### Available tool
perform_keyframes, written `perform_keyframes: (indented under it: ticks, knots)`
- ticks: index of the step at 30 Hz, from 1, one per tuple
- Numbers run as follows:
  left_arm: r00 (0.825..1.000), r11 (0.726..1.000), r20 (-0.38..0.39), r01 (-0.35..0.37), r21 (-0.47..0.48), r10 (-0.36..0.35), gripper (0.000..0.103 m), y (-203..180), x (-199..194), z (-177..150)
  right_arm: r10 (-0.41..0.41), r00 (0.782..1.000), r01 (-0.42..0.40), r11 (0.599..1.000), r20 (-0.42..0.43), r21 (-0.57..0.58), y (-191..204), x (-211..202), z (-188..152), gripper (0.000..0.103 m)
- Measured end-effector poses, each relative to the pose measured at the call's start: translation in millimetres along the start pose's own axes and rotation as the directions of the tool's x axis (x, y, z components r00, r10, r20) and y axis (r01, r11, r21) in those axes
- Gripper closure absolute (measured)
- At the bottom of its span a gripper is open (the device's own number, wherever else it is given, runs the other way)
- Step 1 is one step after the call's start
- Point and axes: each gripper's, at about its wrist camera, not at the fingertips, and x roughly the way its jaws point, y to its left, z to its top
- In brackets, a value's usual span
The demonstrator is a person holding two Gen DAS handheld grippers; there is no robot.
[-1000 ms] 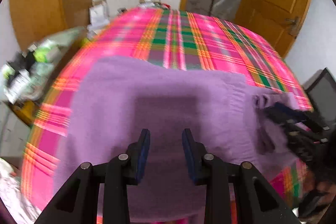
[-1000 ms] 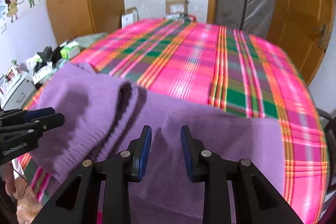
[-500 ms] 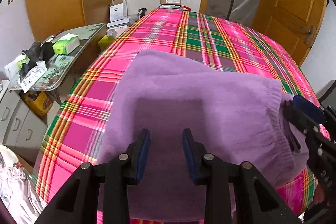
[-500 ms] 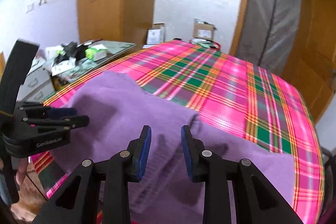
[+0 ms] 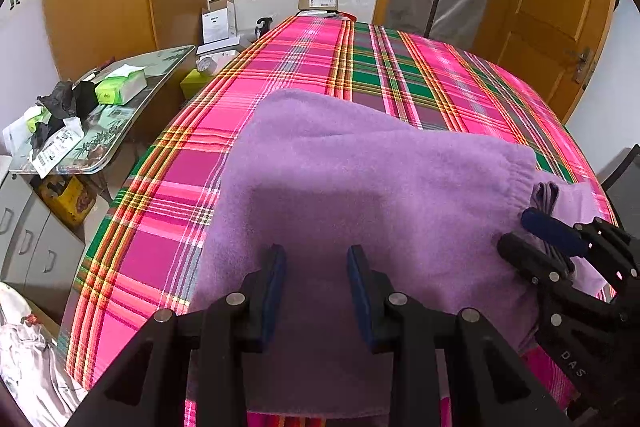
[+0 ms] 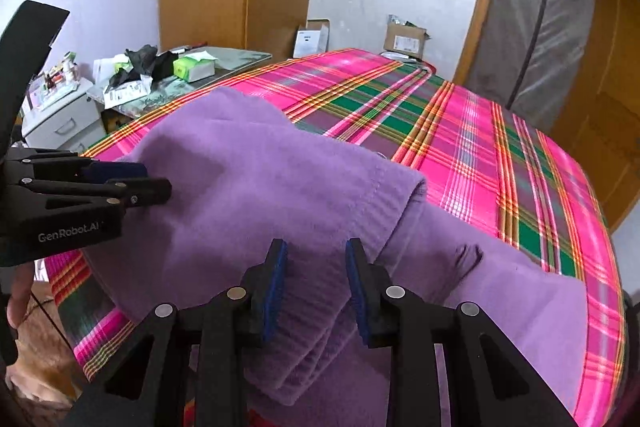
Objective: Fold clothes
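While both hover over purple sweater, left hand-held gripper & right spread, empty.

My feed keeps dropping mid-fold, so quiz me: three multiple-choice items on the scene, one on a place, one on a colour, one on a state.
1. Where does the purple sweater lie?
A. on the plaid bedspread
B. on the side table
C. on the floor

2. What colour is the tissue box?
A. blue
B. green and white
C. red

3. How is the left tool?
A. shut on the sweater
B. shut on nothing
C. open above the sweater

Key: 1 A, plaid shows around the sweater; 2 B, its sides are green and white; 3 C, a clear gap between its pads, nothing gripped.
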Motion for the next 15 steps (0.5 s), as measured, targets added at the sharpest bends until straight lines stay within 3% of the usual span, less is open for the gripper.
perform_keyframes:
  ticks: [5,9,15]
  knots:
    - [0.998,0.995,0.015,0.066,-0.071,-0.065,0.071,24,-12,0,-0.001,1.000,0.001,1.000,0.009,0.000,-1,-5,-1,0.070]
    - [0.996,0.985,0.046,0.081,-0.155,-0.075,0.071,55,-25,-1,0.017,0.999,-0.017,1.000,0.051,-0.004,2,-15,3,0.070]
    - [1.000,0.968,0.031,0.005,-0.252,0.003,0.071,92,-29,-11,0.059,0.995,-0.055,0.997,0.074,-0.056,20,-20,10,0.070]
